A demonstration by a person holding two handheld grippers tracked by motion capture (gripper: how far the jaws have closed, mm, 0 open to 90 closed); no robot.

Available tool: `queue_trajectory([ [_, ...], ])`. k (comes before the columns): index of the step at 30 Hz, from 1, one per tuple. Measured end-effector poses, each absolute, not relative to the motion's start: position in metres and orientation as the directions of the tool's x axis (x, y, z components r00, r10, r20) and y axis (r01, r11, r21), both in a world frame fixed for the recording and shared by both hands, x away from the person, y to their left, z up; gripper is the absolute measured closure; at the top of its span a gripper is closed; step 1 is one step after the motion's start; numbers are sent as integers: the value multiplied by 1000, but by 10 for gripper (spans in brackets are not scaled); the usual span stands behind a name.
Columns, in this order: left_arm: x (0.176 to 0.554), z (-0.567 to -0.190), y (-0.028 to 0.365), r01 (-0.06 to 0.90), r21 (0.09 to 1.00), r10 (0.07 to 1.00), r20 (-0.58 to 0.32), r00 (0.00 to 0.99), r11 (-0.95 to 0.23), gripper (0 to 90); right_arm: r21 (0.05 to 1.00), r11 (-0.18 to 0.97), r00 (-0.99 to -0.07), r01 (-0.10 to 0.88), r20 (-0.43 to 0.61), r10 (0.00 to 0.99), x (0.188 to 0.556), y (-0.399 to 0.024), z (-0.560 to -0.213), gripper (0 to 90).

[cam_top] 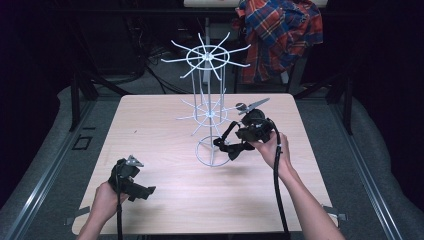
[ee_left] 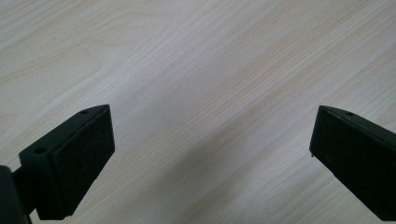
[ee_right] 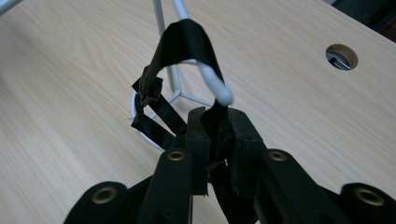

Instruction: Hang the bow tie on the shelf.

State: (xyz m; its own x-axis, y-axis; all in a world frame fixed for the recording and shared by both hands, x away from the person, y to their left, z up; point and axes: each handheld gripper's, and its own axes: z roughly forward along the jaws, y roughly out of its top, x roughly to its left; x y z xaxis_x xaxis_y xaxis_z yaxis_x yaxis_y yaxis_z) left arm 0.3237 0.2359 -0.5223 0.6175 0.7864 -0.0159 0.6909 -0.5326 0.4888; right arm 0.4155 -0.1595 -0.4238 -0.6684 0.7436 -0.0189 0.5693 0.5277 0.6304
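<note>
Two grippers in play. Left gripper near front edge of surface, jaws wide apart, nothing between, well apart from rack. Right gripper farther in, beside white wire rack; jaws pinched on end of black strap. Strap draped over white-tipped rack arm, just ahead of jaws, loop running away toward rack pole. Right hand clearly nearer. Likely next: open jaws, leave strap hanging. Plaid shirt hangs beyond surface.

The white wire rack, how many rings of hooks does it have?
2. The wire rack on the table has an upper ring at its top and a smaller lower ring halfway down. The black strap, pinched by the right gripper, hangs from a lower hook.
</note>
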Motion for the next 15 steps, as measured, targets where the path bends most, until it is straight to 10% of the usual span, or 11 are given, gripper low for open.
queue_trajectory([
  [15, 324, -522, 235, 691, 488, 786, -16, 618, -534, 1, 639, 533, -680, 555, -21, 733, 406, -163, -413, 533],
])
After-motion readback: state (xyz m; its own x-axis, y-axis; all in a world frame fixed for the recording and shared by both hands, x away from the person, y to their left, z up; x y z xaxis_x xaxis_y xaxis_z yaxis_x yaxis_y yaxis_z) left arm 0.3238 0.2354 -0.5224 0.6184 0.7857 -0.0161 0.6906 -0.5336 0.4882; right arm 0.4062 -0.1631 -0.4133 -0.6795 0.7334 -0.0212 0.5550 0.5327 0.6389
